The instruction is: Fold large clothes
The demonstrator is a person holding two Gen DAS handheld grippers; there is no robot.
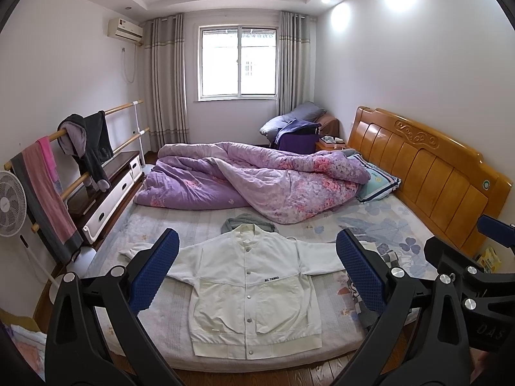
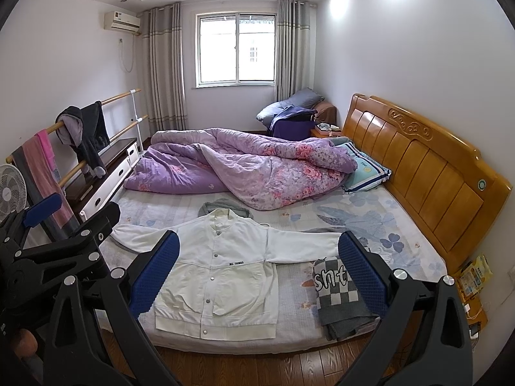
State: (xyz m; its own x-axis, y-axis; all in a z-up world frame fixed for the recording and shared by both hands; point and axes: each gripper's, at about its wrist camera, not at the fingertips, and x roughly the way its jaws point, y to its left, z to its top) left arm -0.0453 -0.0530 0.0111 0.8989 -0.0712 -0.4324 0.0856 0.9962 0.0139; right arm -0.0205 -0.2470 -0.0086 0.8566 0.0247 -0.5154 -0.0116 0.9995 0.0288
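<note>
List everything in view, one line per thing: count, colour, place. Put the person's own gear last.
jacket: 1, white, spread flat on the bed's near edge, snaps closed, sleeves out
grey garment: 1, behind the jacket's collar
checked knit: 1, grey and white, folded, right of the jacket
quilt: 1, purple floral, bunched on the bed's far half
pillow: 1, blue striped, by the headboard
headboard: 1, orange wood, right
window: 1, far wall, grey curtains beside it
air conditioner: 1, white, high on the left wall
rail rack: 1, wooden, left, clothes hung on it
fan: 1, white, far left
left gripper: 1, black, blue pads, open
right gripper: 1, same, open
</note>
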